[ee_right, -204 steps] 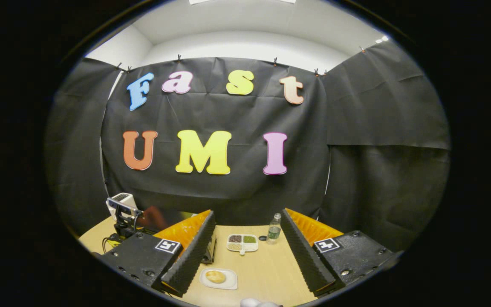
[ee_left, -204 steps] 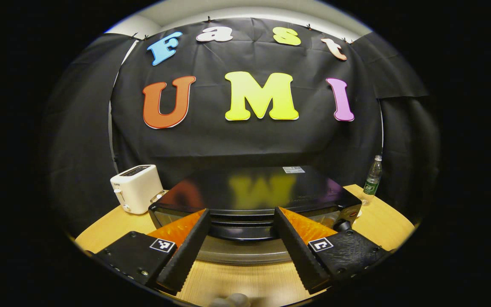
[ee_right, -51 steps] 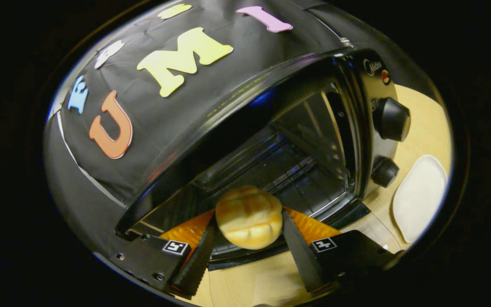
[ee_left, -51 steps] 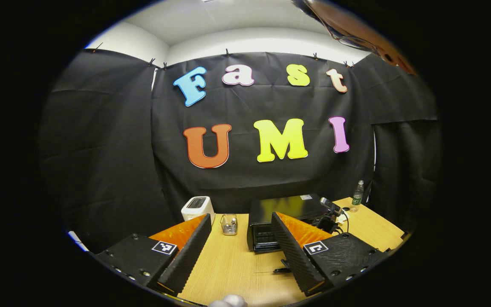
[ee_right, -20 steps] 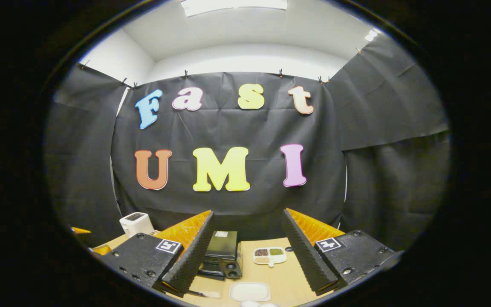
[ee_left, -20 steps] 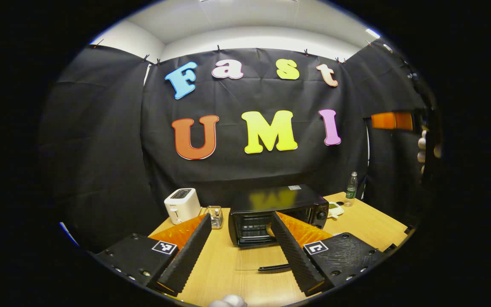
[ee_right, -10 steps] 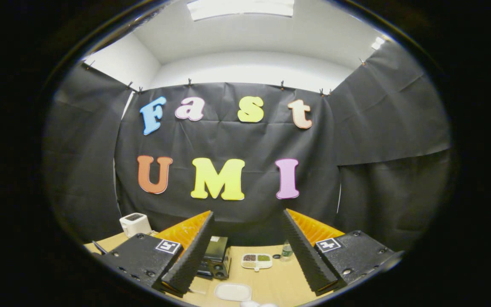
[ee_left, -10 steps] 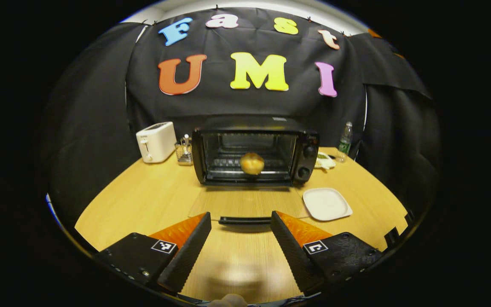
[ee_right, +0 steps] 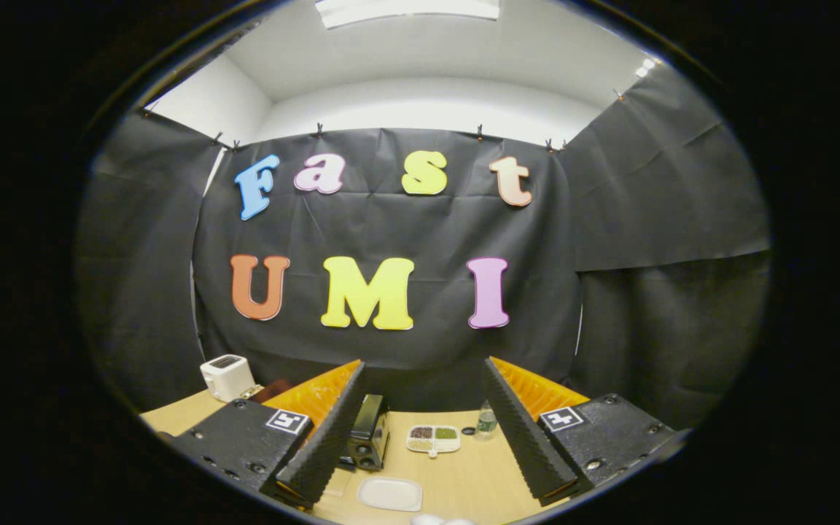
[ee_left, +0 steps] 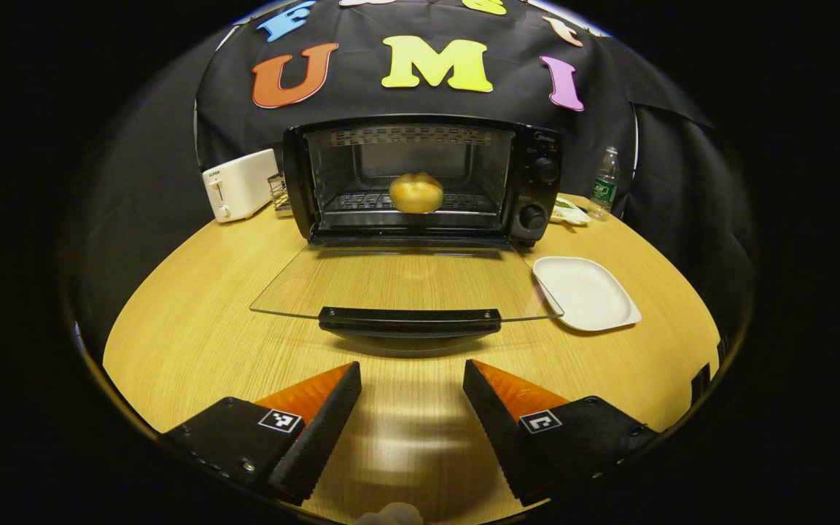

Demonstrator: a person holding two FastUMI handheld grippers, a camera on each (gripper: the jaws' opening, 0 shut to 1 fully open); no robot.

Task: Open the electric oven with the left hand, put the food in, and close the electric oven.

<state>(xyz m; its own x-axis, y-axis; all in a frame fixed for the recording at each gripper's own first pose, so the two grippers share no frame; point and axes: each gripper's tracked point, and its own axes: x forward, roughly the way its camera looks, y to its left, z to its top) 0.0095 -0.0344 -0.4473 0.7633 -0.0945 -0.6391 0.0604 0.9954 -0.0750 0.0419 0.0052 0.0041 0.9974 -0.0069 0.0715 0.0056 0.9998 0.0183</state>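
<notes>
Left gripper view: left gripper empty, jaws wide, near handle of lowered oven door. Bun on rack, worktop's far edge. Risk: glancing handle contact, door slams.

Right gripper wide, empty.

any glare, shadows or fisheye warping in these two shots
Left gripper view: a soft glare patch on the table between the left gripper fingers, a dark shadow under the oven door handle, and the table edge bowed by the fisheye. Right gripper view: a bright ceiling light washes out the top, and the wall bulges.
</notes>
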